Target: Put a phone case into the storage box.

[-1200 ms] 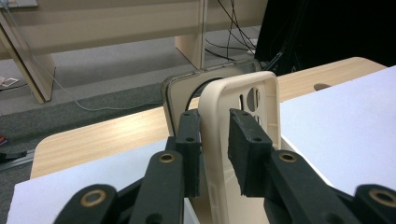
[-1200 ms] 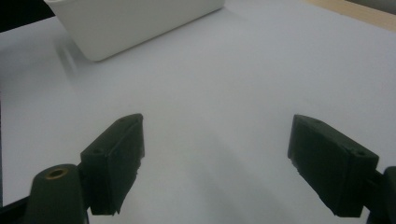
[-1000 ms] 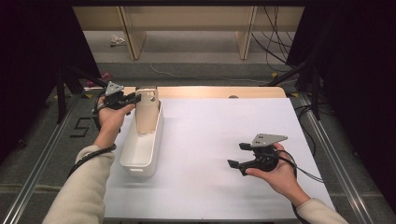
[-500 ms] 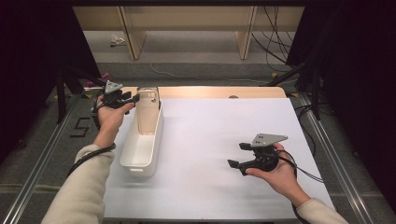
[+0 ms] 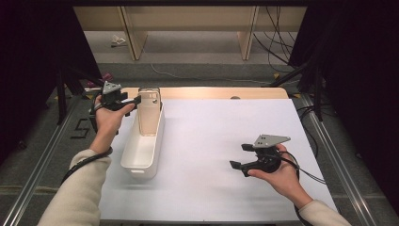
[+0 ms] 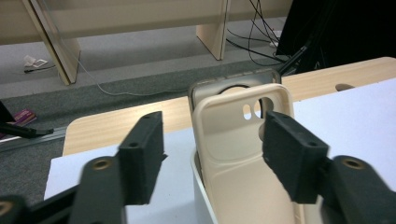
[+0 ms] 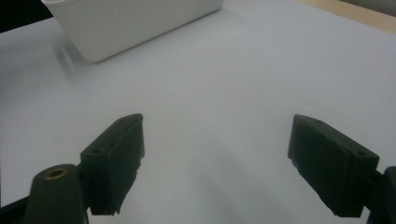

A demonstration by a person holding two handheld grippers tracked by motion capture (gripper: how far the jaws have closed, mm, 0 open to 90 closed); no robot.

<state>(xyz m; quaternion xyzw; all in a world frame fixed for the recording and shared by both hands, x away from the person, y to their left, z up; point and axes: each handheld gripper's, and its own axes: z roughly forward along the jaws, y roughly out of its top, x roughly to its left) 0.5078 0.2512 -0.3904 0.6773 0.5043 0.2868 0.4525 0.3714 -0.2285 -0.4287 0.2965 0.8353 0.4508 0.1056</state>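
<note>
A beige phone case (image 5: 149,113) stands on end at the far end of a long white bin (image 5: 141,155), with a darker clear case (image 6: 233,77) right behind it. My left gripper (image 5: 137,100) is level with the case's top, coming from its left. In the left gripper view the beige case (image 6: 233,140) sits between the jaws of the left gripper (image 6: 212,154). Those jaws have just been opening, and the pads stand off it. My right gripper (image 5: 237,155) rests open over the white table at the right, and in its own view the right gripper (image 7: 215,158) has nothing between its jaws.
The white mat (image 5: 226,122) covers a wooden table whose far edge (image 5: 211,92) shows bare. The bin's corner (image 7: 130,23) lies ahead of the right gripper. Beyond the table are a grey floor, wooden shelf legs and cables. Metal rails run along both table sides.
The left gripper's jaws have spread apart and let go of the beige case, which stays standing in the bin. The right hand has not moved.
</note>
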